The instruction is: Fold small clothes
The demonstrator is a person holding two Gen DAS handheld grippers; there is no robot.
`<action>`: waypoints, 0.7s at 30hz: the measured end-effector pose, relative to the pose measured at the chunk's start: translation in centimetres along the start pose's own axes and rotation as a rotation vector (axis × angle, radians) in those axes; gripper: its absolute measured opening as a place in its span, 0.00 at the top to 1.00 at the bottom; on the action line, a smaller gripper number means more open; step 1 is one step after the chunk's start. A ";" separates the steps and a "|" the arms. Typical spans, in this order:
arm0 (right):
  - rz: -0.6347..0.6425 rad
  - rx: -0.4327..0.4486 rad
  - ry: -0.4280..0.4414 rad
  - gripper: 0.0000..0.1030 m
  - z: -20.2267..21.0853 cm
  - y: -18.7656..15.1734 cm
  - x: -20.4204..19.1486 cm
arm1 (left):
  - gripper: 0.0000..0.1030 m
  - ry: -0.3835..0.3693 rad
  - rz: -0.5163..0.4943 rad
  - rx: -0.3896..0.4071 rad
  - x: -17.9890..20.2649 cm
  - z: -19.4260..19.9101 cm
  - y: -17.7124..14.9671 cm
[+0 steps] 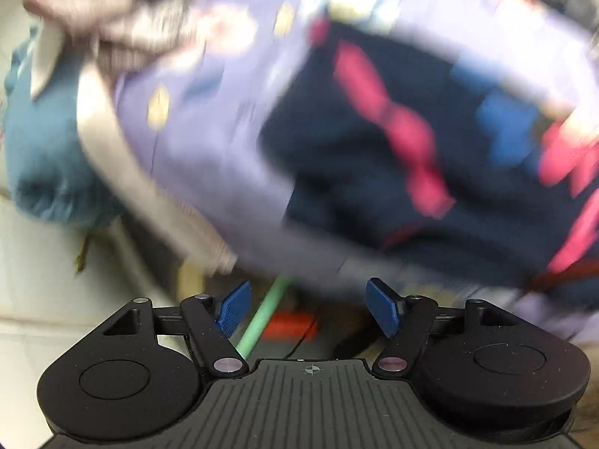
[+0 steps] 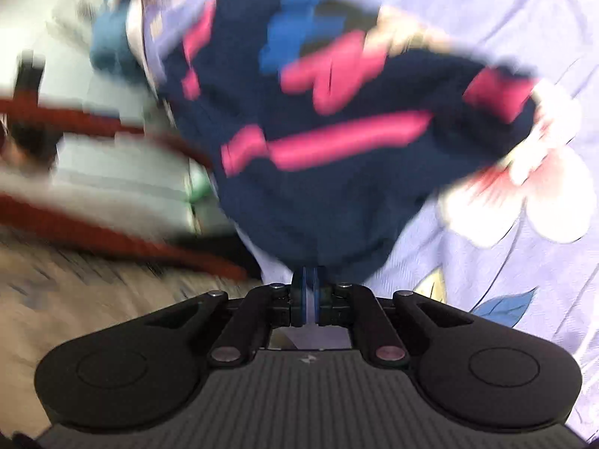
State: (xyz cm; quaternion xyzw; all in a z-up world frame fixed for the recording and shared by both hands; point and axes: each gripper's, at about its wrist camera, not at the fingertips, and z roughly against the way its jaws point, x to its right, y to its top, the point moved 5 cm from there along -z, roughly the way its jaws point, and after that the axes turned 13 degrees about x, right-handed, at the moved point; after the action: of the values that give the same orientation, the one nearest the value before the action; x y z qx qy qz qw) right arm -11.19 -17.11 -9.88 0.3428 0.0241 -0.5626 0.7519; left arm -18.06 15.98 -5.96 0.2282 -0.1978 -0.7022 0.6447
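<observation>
A small navy garment (image 2: 322, 119) with pink and blue patches lies spread on a lilac flowered sheet (image 2: 524, 37). My right gripper (image 2: 310, 284) is shut on the garment's near edge, the dark cloth bunched right over its blue pads. In the left wrist view the same navy garment (image 1: 393, 142) lies blurred ahead on the lilac sheet (image 1: 209, 119). My left gripper (image 1: 310, 308) stands open just off the bed's edge, with nothing between its blue fingers (image 1: 234, 308).
A teal cloth (image 1: 45, 142) hangs over the bed's pale edge (image 1: 112, 149) at the left, with more crumpled clothes (image 1: 112, 18) behind. A green stick (image 1: 265, 314) and floor tiles (image 1: 37, 299) lie below. Red bars (image 2: 93, 232) cross the floor left of the bed.
</observation>
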 end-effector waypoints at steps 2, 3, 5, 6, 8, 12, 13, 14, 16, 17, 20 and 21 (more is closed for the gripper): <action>-0.013 0.140 -0.027 0.87 1.5 2.6 0.3 | 0.00 -0.063 -0.033 0.120 1.9 1.6 2.4; -0.009 0.186 -0.039 0.86 1.7 3.7 0.5 | 0.00 -0.108 -0.063 0.143 3.3 1.4 3.4; 0.031 0.231 -0.081 0.86 1.0 5.3 1.0 | 0.00 -0.211 -0.102 0.148 6.5 0.1 4.7; 0.063 0.217 -0.099 0.81 0.1 5.8 1.3 | 0.00 -0.281 -0.097 0.130 8.1 -0.7 4.8; 0.116 0.193 -0.134 0.80 -1.4 6.3 2.2 | 0.00 -0.436 -0.078 0.058 11.4 -2.4 4.9; 0.054 0.167 -0.282 0.83 -2.5 6.9 7.7 | 0.00 -0.612 -0.220 0.007 18.1 -2.3 3.3; 0.015 0.150 -0.312 0.89 -3.0 6.7 9.2 | 0.00 -0.642 -0.266 -0.002 19.5 -2.1 2.5; -0.025 0.119 -0.338 0.90 -3.4 6.1 10.8 | 0.00 -0.664 -0.307 -0.020 20.9 -2.1 1.3; -0.089 0.111 -0.327 0.84 -3.8 5.3 12.9 | 0.00 -0.646 -0.400 -0.061 23.1 -2.7 -0.9; -0.116 0.125 -0.314 0.84 -3.7 5.3 13.0 | 0.00 -0.613 -0.466 -0.046 24.0 -2.8 -1.9; -0.099 0.128 -0.324 0.80 -3.2 5.2 12.2 | 0.00 -0.554 -0.660 0.057 26.2 -1.1 -3.8; -0.095 0.141 -0.327 0.77 -2.8 5.1 11.8 | 0.00 -0.544 -0.683 0.070 26.4 -0.6 -3.9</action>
State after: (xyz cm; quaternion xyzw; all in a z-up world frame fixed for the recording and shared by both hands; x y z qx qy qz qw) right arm -1.50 -24.68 -14.50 0.2970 -0.1217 -0.6461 0.6925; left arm -22.55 -9.97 -10.42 0.1091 -0.2973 -0.9025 0.2920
